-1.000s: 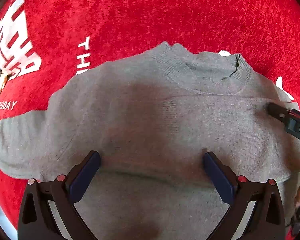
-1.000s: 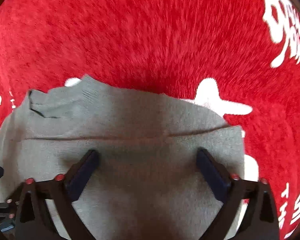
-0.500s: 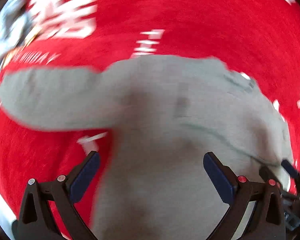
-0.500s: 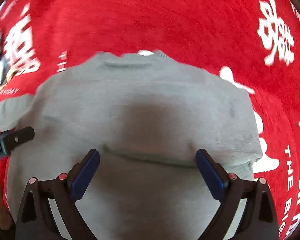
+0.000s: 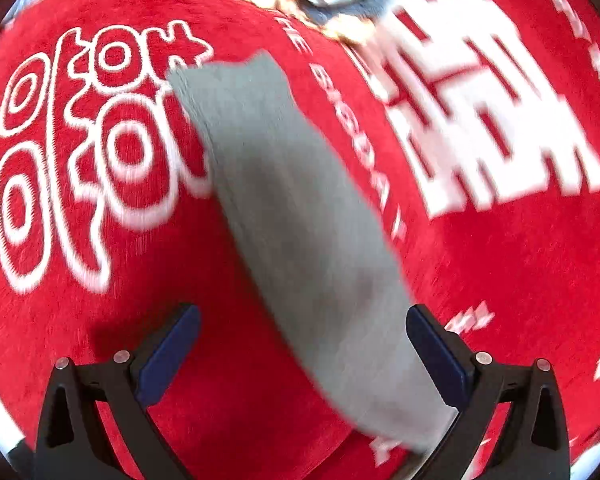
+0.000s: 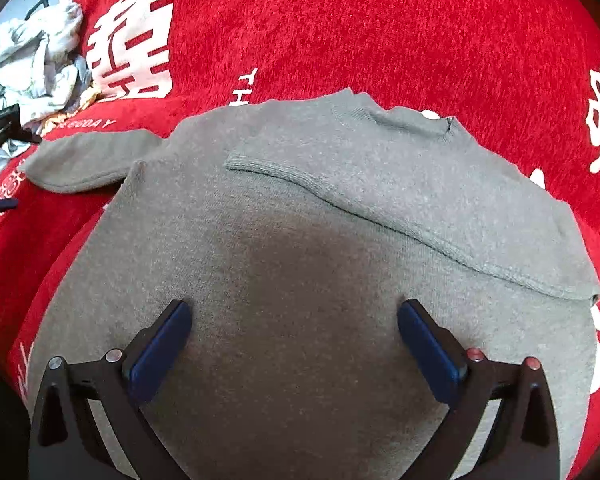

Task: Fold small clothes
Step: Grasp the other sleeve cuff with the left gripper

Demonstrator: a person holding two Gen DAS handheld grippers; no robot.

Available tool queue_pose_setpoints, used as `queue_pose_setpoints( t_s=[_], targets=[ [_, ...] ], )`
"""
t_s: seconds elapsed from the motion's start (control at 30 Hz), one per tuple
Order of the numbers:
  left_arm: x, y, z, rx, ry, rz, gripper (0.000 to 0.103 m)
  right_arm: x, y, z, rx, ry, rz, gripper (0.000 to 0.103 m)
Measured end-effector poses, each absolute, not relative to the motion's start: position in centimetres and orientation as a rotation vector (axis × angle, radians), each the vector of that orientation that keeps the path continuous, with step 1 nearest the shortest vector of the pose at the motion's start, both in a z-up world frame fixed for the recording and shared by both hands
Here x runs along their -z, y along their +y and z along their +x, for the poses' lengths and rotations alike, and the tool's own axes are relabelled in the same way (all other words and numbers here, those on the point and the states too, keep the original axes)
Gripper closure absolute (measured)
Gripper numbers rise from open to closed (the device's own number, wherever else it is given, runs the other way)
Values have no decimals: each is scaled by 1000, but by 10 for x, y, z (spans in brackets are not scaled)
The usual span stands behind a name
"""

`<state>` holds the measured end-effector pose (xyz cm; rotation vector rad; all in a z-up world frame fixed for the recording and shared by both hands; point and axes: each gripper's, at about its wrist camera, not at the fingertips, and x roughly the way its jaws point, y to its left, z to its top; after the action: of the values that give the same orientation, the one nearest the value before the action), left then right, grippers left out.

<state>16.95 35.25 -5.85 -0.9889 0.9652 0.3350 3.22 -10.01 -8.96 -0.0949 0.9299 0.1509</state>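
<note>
Hovering spread over the grey sweater (image 6: 300, 240), the right claw (image 6: 294, 344) has just widened, nothing pinched. Left claw (image 5: 302, 354), spread over the unfolded sleeve (image 5: 284, 200); a shallow pinch could drag it crooked on the red cloth (image 5: 500, 272).

grey knit sweater (image 6: 300, 248) – small, crew neck w/ ribbed collar (image 6: 400, 120) at the far edge, lying flat on the red cloth (image 6: 380, 20), body spread toward the camera. one sleeve is folded in across the chest – its ribbed cuff (image 6: 244, 166) sits near the middle, the fold running diagonally down to the shoulder side. the other sleeve (image 5: 300, 220) is still stretched out flat away from the body, cuff end farthest out, lying over white lettering on the cloth; blurred in the left wrist view. fabric looks smooth, no big wrinkles.
</note>
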Motion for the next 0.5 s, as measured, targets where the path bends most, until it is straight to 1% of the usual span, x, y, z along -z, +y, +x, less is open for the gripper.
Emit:
queue_pose_setpoints(
  t_s=[0.1,0.23,0.27,0.3,0.33,0.37,0.4,0.5],
  targets=[
    [58,363,197,-375,990,-940,0,93,-101,38,-155,913,-89,0],
    [59,356,236,-464,1034,-823,1,94,-99,42,-155,913,-88,0],
    [58,352,245,-441,1036,-819,8,95,-99,42,-155,913,-88,0],
    [56,348,250,-426,1030,-820,64,95,-99,42,-156,912,-88,0],
    [56,347,253,-403,1048,-828,90,95,-99,41,-156,907,-87,0],
    [63,346,260,-353,1102,-866,94,94,-99,42,-157,906,-85,0],
    [65,343,263,-344,1104,-881,93,95,-100,42,-158,905,-84,0],
    [57,335,256,-417,1068,-801,93,96,-101,42,-160,902,-80,0]
  ],
)
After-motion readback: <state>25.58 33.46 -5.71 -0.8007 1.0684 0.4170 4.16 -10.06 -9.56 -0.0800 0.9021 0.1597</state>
